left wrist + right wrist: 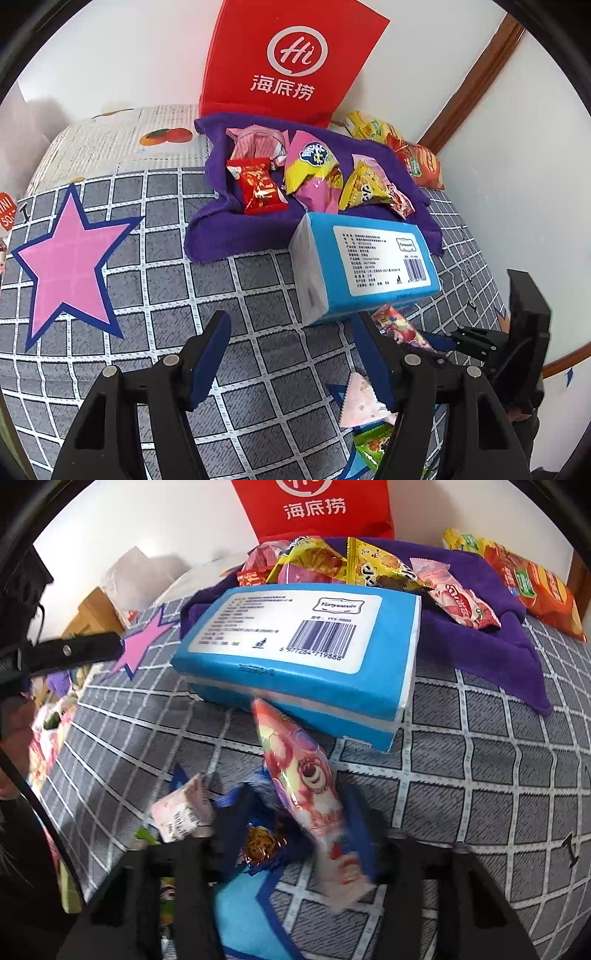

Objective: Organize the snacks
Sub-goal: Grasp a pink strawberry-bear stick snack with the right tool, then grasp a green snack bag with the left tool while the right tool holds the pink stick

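The pink bear-print snack packet (314,794) stands tilted between the pads of the right hand-held gripper (295,827), pinched at its lower half, just in front of the blue tissue pack (295,642), probably bound for the snacks gathered on the purple towel (498,627). The left hand-held gripper (291,354) hangs spread and empty above the checked bedsheet (166,280), leaving room.

1. A pink strawberry-bear snack packet (310,782) is seen standing tilted just in front of the blue tissue pack, its lower end blurred.
2. Several wrapped snacks, among them a red candy packet (260,184) and a pink-and-yellow packet (314,166), are heaped on the purple towel (229,236).
3. A small pale pink packet (364,402) is seen lying flat on the checked cloth.
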Demonstrator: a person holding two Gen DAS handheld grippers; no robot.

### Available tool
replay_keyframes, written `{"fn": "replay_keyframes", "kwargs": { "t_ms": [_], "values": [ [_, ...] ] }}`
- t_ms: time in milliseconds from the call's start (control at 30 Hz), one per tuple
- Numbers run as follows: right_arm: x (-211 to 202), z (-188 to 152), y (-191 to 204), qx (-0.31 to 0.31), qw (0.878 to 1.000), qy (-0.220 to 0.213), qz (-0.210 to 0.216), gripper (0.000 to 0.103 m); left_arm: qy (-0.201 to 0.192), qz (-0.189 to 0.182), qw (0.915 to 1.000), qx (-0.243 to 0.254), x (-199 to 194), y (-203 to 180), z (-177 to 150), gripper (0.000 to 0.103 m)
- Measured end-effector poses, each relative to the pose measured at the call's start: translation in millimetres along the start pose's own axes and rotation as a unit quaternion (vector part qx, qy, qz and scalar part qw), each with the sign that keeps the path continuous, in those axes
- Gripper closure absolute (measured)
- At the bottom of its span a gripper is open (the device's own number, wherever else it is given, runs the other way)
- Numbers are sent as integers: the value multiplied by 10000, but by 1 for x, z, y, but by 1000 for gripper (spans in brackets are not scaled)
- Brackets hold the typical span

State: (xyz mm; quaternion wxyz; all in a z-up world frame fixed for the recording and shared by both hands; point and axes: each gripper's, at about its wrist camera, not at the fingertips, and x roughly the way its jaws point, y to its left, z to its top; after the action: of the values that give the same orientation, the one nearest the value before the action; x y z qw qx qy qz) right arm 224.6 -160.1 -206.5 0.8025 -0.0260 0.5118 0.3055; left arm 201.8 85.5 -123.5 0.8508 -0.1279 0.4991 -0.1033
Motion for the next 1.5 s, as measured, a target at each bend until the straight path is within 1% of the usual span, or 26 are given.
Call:
{"fn": "replay_keyframes", "kwargs": {
  "t_ms": [67, 100, 200, 333, 400, 433, 533, 600, 700, 767, 800, 867, 933, 1000, 1067, 1200, 1267, 1400, 1500],
  "values": [
    [-5, 0, 4, 14, 9999, -89, -78, 77, 17, -4, 10000, 11, 1, -1, -1, 37],
    [-9, -1, 7, -2, 9997, -172, -172, 80, 24, -23, 10000, 11, 1, -2, -2, 37],
    [-22, -6, 13, 18, 9992, -363, -175, 83, 48, -57, 10000, 35, 2, -6, -4, 37],
    [-42, -13, 12, 162, 9975, -583, -375, 83, 75, -61, 9999, 134, 2, -15, -10, 37],
    [-54, -21, 4, 312, 9958, -700, -508, 83, 97, -66, 9998, 174, 2, -19, -13, 37],
    [-59, -24, 0, 376, 9948, -737, -587, 83, 121, -62, 9997, 186, 3, -21, -16, 37],
    [-70, -38, -15, 590, 9885, -826, -1120, 83, 193, -46, 9996, 214, 6, -27, -23, 37],
    [-72, -48, -26, 742, 9859, -810, -1266, 83, 257, -22, 9994, 241, 9, -31, -28, 37],
    [-65, -60, -40, 981, 9844, -737, -1258, 83, 360, 29, 9989, 294, 16, -38, -36, 37],
    [-56, -66, -44, 1016, 9834, -673, -1348, 83, 421, 51, 9985, 347, 18, -44, -43, 37],
    [-53, -68, -44, 1016, 9839, -656, -1313, 82, 444, 65, 9983, 369, 19, -46, -45, 37],
    [-45, -69, -44, 1031, 9850, -636, -1232, 80, 508, 105, 9978, 406, 21, -50, -51, 37],
    [-39, -70, -44, 994, 9851, -673, -1231, 75, 563, 123, 9975, 420, 22, -55, -57, 37],
    [-36, -68, -44, 950, 9842, -791, -1266, 75, 607, 101, 9972, 429, 21, -60, -62, 37],
    [-35, -67, -44, 939, 9841, -839, -1249, 82, 638, 103, 9970, 434, 20, -66, -68, 37],
    [-44, -70, -46, 1021, 9839, -996, -1073, 84, 678, 72, 9963, 521, 15, -79, -79, 37],
    [-52, -74, -47, 1029, 9826, -1058, -1126, 84, 681, -11, 9963, 518, 13, -85, -84, 37],
    [-71, -86, -50, 1119, 9791, -1161, -1242, 84, 640, -294, 9965, 454, 4, -94, -95, 37],
    [-87, -96, -55, 1233, 9763, -1261, -1254, 84, 629, -229, 9964, 521, 3, -101, -102, 35]
  ]
}}
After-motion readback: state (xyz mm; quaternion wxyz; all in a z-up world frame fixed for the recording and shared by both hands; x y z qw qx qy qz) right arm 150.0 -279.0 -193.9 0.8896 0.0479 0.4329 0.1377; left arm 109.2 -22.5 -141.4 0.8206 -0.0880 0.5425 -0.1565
